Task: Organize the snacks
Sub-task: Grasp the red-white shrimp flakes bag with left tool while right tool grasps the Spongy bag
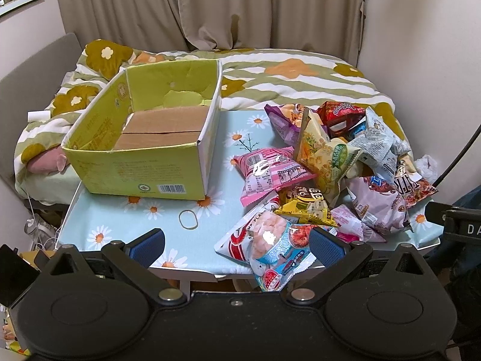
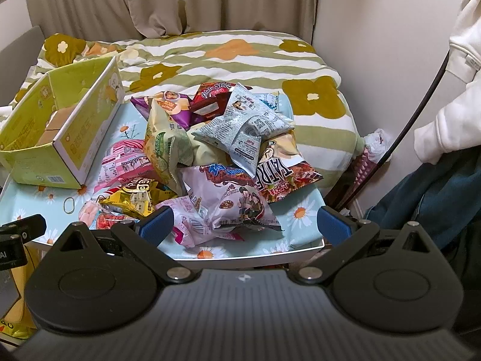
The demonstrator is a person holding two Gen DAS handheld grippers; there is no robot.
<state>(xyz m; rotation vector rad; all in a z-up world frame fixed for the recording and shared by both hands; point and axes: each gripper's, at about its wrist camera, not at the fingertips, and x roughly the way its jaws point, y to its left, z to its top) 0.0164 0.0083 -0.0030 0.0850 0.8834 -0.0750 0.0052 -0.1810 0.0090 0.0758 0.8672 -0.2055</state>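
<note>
A pile of snack bags point(image 1: 339, 168) lies on the right of a small daisy-print table point(image 1: 168, 210); it also shows in the right wrist view point(image 2: 216, 156). An empty yellow-green cardboard box point(image 1: 144, 138) stands open on the table's left and shows in the right wrist view point(image 2: 60, 132). My left gripper point(image 1: 237, 246) is open and empty at the table's front edge, with a shrimp-flakes bag point(image 1: 270, 246) lying between its fingers. My right gripper point(image 2: 245, 224) is open and empty, low in front of a pale purple bag point(image 2: 228, 198).
A rubber band point(image 1: 188, 219) lies on the table in front of the box. A bed with a flowered quilt point(image 1: 300, 75) stands behind the table. Curtains hang at the back. Clothes point(image 2: 451, 90) and a black cable point(image 2: 421, 105) hang at the right.
</note>
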